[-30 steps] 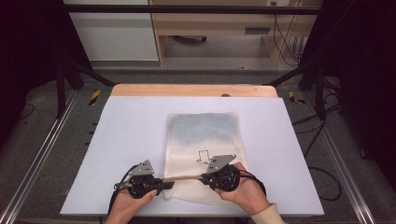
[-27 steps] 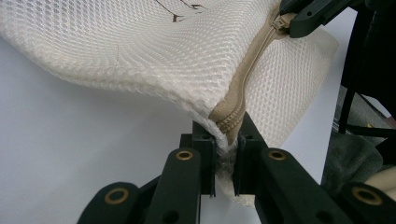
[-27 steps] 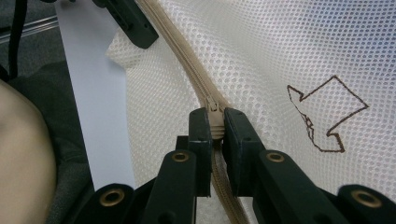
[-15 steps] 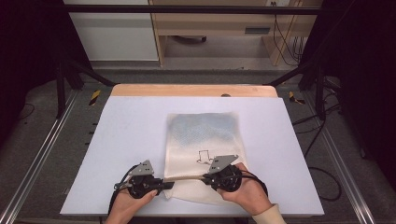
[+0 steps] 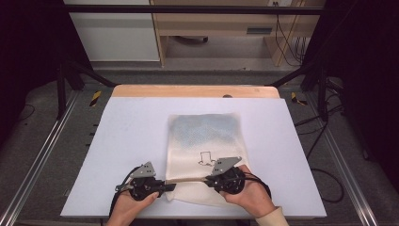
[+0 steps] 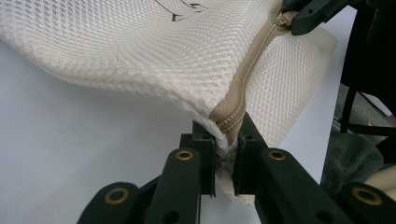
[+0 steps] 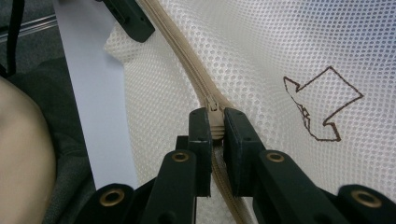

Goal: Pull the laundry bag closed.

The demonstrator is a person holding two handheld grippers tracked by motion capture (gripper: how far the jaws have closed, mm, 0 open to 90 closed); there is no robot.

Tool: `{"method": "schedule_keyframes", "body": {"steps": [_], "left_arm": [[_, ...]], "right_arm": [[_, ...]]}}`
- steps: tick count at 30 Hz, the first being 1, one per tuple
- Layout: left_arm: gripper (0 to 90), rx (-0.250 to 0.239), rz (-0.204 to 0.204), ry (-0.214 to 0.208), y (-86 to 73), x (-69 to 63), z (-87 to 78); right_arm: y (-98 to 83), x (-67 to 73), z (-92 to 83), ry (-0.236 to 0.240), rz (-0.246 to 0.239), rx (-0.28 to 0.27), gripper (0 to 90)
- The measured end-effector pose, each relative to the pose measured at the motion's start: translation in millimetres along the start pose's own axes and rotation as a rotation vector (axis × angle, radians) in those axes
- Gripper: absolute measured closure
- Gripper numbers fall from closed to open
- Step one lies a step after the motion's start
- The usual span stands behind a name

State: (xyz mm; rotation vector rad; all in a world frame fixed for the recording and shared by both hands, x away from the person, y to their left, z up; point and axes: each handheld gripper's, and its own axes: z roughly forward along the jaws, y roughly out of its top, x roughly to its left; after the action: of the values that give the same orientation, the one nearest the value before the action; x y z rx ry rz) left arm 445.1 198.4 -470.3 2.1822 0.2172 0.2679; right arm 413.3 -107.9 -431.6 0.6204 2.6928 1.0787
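Observation:
A white mesh bag [image 5: 204, 136] with a brown outline drawing [image 7: 322, 105] lies on the pale table [image 5: 127, 136], its tan zipper [image 5: 188, 180] along the near edge. My left gripper [image 5: 170, 187] is shut on the bag's corner at the zipper's end [image 6: 227, 142], lifting the mesh [image 6: 140, 42] slightly. My right gripper [image 5: 209, 179] is shut on the zipper pull [image 7: 212, 105], its jaws [image 7: 215, 119] pinching it from both sides. The zipper [image 7: 182, 56] runs taut between the two grippers. A bluish item shows faintly inside the bag's far half [image 5: 204, 127].
The table has a wooden far edge [image 5: 193, 91] and metal frame rails [image 5: 42, 155] on both sides. Cables [image 5: 324, 179] hang off the right side. Shelving [image 5: 211, 28] stands behind the table. Bare table surface lies left and right of the bag.

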Motion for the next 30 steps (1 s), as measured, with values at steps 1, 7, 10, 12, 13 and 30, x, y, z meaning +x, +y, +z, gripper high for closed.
{"method": "schedule_keyframes", "body": {"steps": [1,7,10,12,13,30], "left_arm": [[81.9,0.0,0.0,0.0,0.0,0.0,0.0],[81.9,0.0,-0.001,0.001,0.0,0.0,-0.1],[81.9,0.0,-0.002,0.003,0.0,-0.1,-0.2],[81.9,0.0,-0.002,0.002,0.0,-0.1,-0.2],[81.9,0.0,-0.002,0.003,0.1,-0.2,-0.2],[81.9,0.001,0.001,0.002,0.3,-0.3,0.1]], "right_arm": [[0.0,0.0,0.0,0.0,0.0,0.0,82.2],[-2.3,-1.2,-2.4,-0.005,0.009,0.0,82.2],[-3.6,-1.7,-3.2,-0.005,0.01,-0.001,82.2],[-4.1,-1.9,-3.8,-0.008,0.01,0.0,82.2],[-4.3,-1.9,-4.3,-0.009,0.012,0.001,82.2],[-8.0,-2.9,-7.4,-0.013,0.019,-0.003,82.2]]}}
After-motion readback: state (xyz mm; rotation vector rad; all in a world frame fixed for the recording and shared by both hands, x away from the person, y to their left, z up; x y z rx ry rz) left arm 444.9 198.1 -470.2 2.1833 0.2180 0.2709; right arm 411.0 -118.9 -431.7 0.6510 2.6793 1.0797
